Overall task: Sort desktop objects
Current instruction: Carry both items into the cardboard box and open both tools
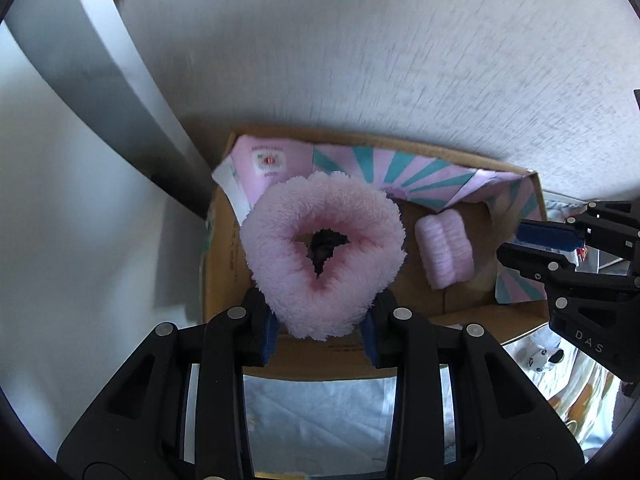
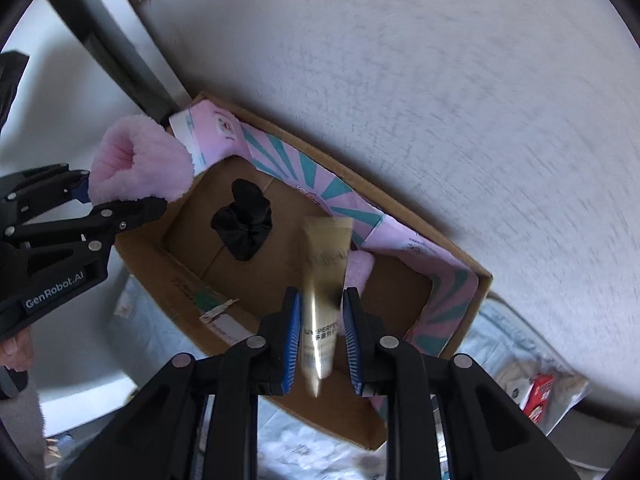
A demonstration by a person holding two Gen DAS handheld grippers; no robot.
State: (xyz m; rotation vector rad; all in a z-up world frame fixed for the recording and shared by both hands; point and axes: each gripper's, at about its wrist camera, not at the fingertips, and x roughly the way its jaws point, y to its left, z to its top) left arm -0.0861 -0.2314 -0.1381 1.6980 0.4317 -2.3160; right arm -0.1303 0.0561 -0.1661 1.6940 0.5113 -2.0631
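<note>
Cardboard box sits open on the pale textured floor, pink-and-teal flaps folded inward; a black scrunchie and a pink ribbed roll lie on its bottom. Your left gripper is clamped on the lower rim of the pink fluffy scrunchie, over the box's left end; soft, light, compressible, so pinch the ring's thickness. Your right gripper pinches the gold tube mid-body above the box's middle; smooth, probably slippery.
</note>
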